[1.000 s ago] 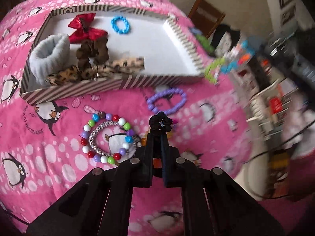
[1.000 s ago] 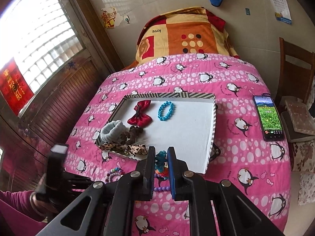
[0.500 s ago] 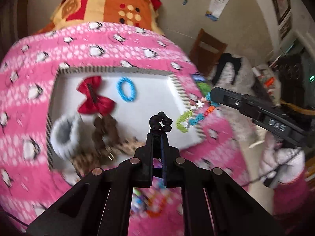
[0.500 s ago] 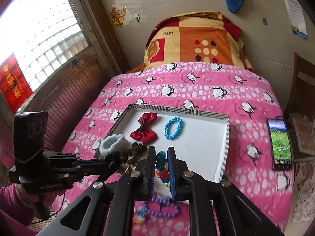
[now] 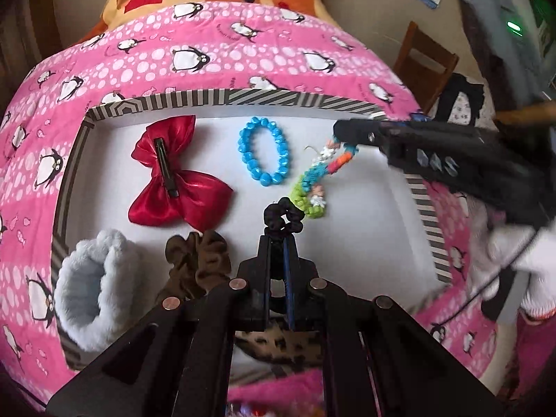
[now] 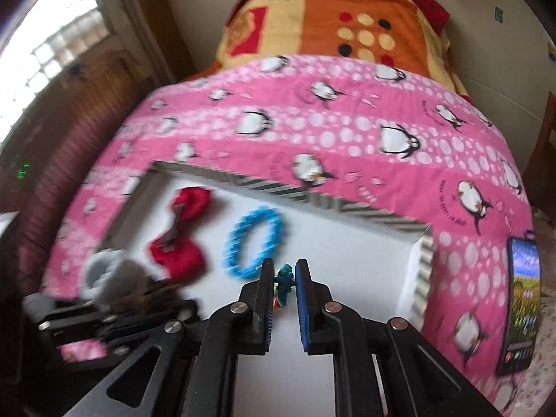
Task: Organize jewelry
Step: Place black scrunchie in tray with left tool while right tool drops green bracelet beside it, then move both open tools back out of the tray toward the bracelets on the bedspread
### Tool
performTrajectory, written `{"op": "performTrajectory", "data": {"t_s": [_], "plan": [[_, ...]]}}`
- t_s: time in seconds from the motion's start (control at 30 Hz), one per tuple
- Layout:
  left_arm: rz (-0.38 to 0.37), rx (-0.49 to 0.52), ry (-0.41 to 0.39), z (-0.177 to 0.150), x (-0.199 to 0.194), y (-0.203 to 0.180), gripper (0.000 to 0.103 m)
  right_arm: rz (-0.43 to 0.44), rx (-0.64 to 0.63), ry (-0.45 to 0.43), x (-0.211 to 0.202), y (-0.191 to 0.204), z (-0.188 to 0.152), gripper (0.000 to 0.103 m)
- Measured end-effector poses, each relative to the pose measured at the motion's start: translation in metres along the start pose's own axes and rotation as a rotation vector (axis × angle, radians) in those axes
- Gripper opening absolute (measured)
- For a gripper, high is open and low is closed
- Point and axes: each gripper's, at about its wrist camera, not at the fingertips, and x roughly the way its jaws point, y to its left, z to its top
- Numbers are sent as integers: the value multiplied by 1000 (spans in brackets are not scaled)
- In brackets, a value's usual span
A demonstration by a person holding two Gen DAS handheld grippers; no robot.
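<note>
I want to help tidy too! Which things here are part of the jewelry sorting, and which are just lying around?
Part of the job:
- striped tray
- black scrunchie in the left gripper
- colorful woven bracelet hanging from the right gripper
- blue bead bracelet
- red bow clip
- brown scrunchie
- fluffy blue scrunchie

Just lying about:
- phone
- penguin blanket
- wooden chair

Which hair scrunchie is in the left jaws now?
The small black fabric scrunchie, pinched at the left gripper tips. The brown velvet scrunchie and fluffy pale-blue one lie loose in the striped tray.
</note>
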Motion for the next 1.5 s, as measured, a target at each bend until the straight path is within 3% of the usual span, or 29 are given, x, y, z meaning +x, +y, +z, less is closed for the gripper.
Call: {"op": "performTrajectory", "data": {"t_s": [0.27,0.43,0.53,0.57,0.6,0.77,1.07,1.5], "plan": [[20,-35,30,11,25,7,5,-107,21,29,42,-31,18,11],[30,-48,31,12,29,8,5,-120,39,15,44,-32,14,12],[15,-60,40,12,28,9,14,-121,62,4,37,-32,10,24],[11,-64,41,11,27,9,23,-118,68,-3,33,-31,8,26],[6,-70,39,10,25,10,32,-115,73,-10,29,-31,6,27],[-23,-123,8,4,9,17,56,-126,89,-42,5,-25,-3,27],[61,-126,-91,-27,-44,27,59,-142,117,-98,-50,-9,-27,35],[169,-197,-92,-83,-80,53,59,-145,104,-122,-92,35,-70,41]]}}
